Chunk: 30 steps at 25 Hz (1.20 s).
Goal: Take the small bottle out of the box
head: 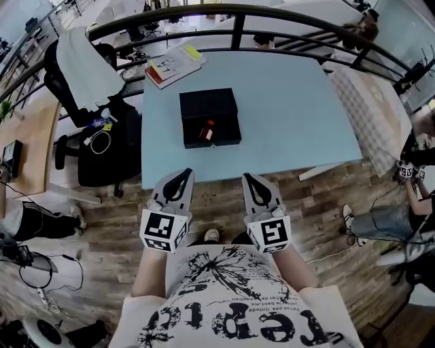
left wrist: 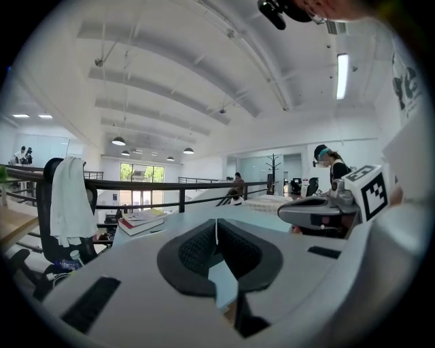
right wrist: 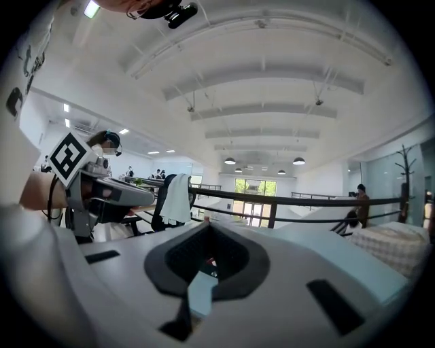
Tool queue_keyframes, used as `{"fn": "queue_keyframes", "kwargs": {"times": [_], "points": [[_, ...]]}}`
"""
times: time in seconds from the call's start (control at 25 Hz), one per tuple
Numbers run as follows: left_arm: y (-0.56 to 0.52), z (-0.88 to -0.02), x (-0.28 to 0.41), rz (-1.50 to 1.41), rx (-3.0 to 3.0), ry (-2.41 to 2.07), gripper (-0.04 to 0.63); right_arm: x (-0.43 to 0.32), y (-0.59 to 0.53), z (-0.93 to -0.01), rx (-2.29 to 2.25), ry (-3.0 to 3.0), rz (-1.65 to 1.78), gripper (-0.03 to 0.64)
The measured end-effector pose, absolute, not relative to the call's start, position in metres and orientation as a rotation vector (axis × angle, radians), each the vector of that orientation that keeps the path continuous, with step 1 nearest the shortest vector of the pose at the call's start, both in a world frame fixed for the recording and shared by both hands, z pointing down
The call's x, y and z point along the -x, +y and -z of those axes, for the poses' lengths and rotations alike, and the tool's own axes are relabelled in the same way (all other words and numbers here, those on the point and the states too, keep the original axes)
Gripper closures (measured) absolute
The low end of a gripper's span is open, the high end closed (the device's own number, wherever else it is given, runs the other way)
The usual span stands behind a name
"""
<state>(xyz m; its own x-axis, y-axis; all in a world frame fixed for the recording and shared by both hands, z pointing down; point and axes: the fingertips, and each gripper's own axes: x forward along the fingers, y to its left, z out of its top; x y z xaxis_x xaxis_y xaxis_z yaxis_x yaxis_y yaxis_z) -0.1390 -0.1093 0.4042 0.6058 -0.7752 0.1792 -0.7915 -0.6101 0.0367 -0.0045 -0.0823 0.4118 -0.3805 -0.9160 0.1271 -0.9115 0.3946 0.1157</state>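
Observation:
A black box (head: 209,117) lies open in the middle of the light blue table (head: 292,115). Inside it, toward its front, lies the small bottle (head: 206,130) with a red cap. My left gripper (head: 185,172) hovers at the table's near edge, short of the box, and its jaws are shut with nothing between them. My right gripper (head: 247,177) is beside it at the same edge, jaws also shut and empty. In the left gripper view the left gripper's pads (left wrist: 217,228) meet in a line. In the right gripper view the right gripper (right wrist: 208,228) is closed at the tip.
A stack of books (head: 173,64) sits at the table's far left corner. A chair draped with a white cloth (head: 88,64) and a black chair (head: 102,149) stand to the left. A black railing (head: 231,13) runs behind the table. A person (head: 387,217) sits at the right.

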Motion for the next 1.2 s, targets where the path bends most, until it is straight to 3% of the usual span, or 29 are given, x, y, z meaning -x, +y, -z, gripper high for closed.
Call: {"fn": "queue_keyframes", "kwargs": {"times": [1.04,1.2], "points": [[-0.356,-0.562,0.072,-0.792,-2.249,-1.359,0.571,-0.065,-0.356,-0.445,-1.278,-2.645,-0.017,0.606],[-0.368,-0.605,0.073,-0.914,-2.111,-1.294,0.488,-0.073,-0.374,-0.459,-1.244,-2.653,-0.047,0.606]]}}
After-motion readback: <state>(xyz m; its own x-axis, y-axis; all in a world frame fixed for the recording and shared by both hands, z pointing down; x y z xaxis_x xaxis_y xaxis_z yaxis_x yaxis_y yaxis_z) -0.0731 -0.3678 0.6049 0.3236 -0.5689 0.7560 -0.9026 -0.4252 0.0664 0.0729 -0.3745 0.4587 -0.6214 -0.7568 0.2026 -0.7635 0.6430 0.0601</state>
